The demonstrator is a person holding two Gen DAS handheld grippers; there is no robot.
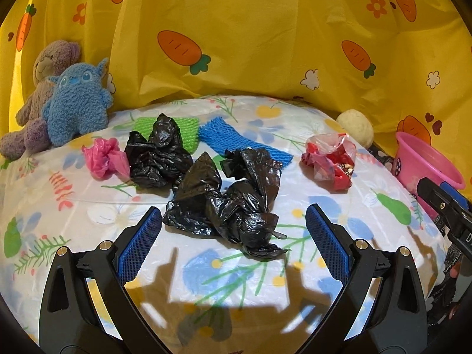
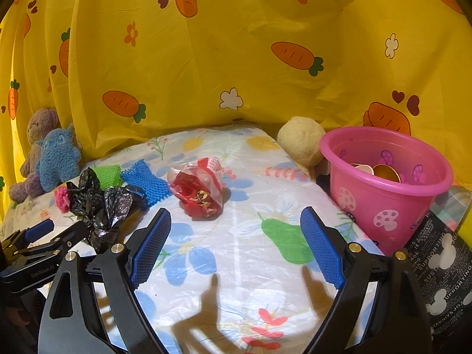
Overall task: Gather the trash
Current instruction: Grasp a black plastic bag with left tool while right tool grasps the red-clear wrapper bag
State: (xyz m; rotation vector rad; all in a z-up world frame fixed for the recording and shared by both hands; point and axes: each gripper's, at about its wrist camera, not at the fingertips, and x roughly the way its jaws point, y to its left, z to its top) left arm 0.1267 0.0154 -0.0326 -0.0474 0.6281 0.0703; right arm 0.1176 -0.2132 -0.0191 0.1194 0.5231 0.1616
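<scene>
Trash lies on the floral table cover. A large crumpled black bag lies just ahead of my open, empty left gripper. A second black bag, a pink bag, green mesh and blue mesh lie behind it. A red and clear wrapper lies to the right, also in the right wrist view. My right gripper is open and empty, short of the wrapper. A pink bucket stands at the right.
Two plush toys sit at the back left. A cream ball rests beside the bucket, which holds some round items. A black printed bag lies at the right edge. A yellow carrot curtain closes the back.
</scene>
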